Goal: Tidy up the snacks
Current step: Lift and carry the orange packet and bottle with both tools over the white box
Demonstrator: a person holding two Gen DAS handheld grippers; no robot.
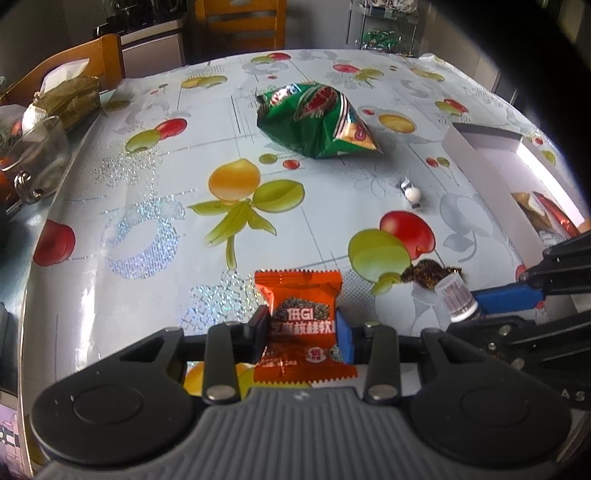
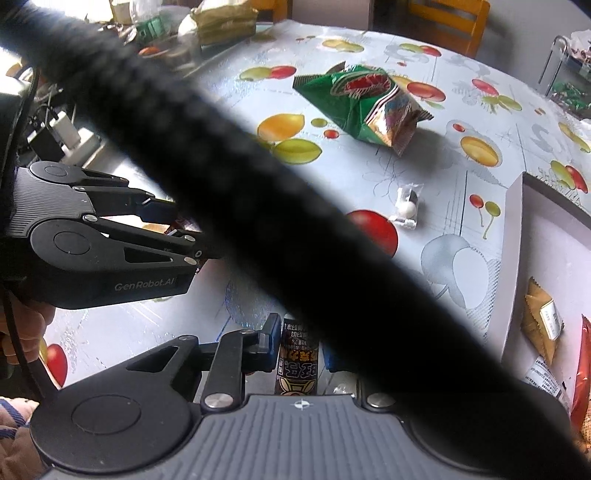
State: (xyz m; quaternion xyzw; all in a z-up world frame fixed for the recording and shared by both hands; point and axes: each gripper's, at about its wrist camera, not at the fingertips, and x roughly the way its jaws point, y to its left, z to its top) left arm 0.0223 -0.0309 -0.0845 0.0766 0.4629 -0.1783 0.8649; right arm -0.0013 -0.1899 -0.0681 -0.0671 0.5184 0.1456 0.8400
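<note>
My left gripper [image 1: 302, 334] is shut on an orange snack packet [image 1: 301, 295] that rests on the fruit-print tablecloth [image 1: 147, 206]. To its right, my right gripper [image 1: 461, 310] is shut on a narrow dark snack stick [image 1: 430, 275] with a clear end. In the right wrist view the same dark stick [image 2: 297, 354] sits between the right gripper's [image 2: 301, 343] fingers, one of them hidden by a black cable. The left gripper [image 2: 184, 229] shows there at the left. A green chip bag [image 1: 317, 118] [image 2: 365, 107] and a small clear-wrapped white candy [image 1: 412, 194] [image 2: 406, 208] lie loose mid-table.
A white box [image 1: 491, 177] [image 2: 517, 258] at the right holds several packets. A thick black cable [image 2: 258, 206] crosses the right wrist view. A glass jar [image 1: 37, 155], a tissue pack [image 1: 74, 96] and clutter sit at the table's left. Wooden chairs [image 1: 240, 18] stand behind.
</note>
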